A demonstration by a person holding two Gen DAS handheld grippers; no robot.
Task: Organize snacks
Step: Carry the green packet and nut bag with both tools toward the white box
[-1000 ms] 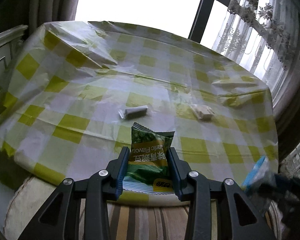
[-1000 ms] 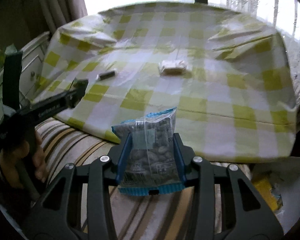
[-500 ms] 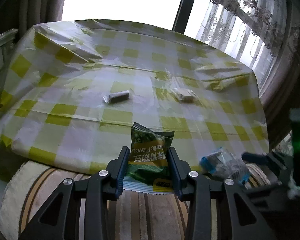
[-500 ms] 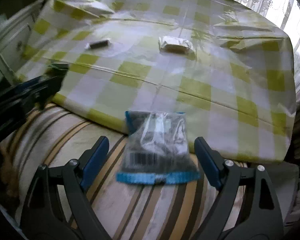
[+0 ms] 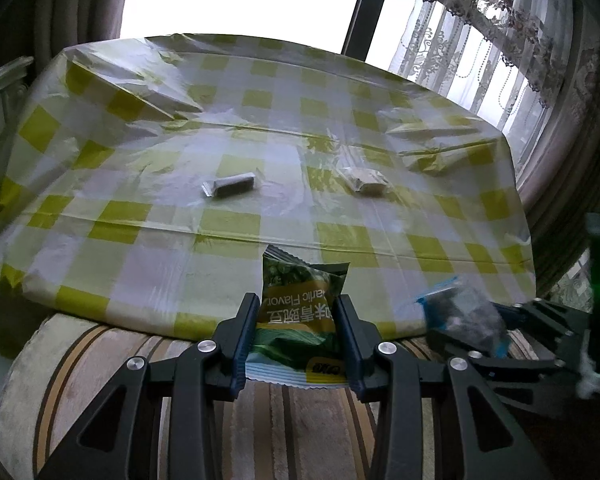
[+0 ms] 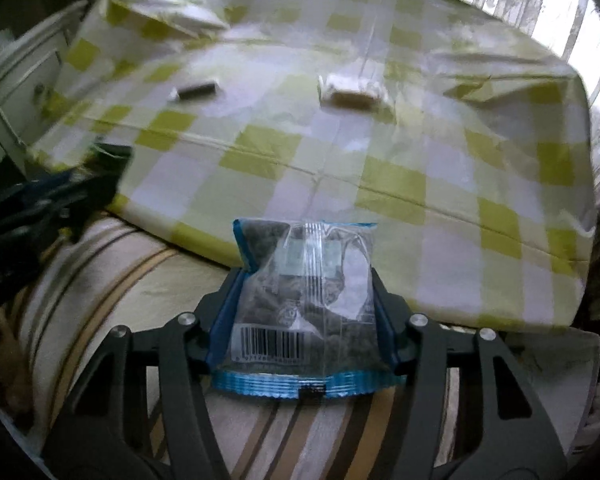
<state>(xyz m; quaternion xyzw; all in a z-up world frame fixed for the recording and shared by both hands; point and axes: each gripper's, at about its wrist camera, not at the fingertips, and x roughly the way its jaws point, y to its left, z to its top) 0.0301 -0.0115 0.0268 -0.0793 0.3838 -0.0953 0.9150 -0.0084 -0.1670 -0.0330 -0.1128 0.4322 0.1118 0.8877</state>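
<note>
A green snack packet (image 5: 300, 312) with yellow lettering stands upright in my left gripper (image 5: 296, 300), which is shut on it above the striped cushion. My right gripper (image 6: 306, 280) has its jaws closing on a clear packet with blue edges (image 6: 304, 304); both blue pads touch the packet's sides, and its barcode faces the camera. In the left wrist view that right gripper (image 5: 472, 332) shows blurred at the lower right with the same packet (image 5: 456, 312). The left gripper (image 6: 100, 168) appears blurred at the left of the right wrist view.
A table under a yellow-and-white checked cloth (image 5: 260, 100) lies ahead. On it are a small grey wrapped bar (image 5: 232, 185) and a pale wrapped snack (image 5: 366, 180). A striped cushion (image 5: 100, 360) runs along the near edge. A white cabinet (image 6: 20, 92) stands left, curtains right.
The right gripper let go of the clear packet, spread wide, sank a little, and has closed in on the packet's broader sides. The left gripper keeps its hold and has drifted sideways.
</note>
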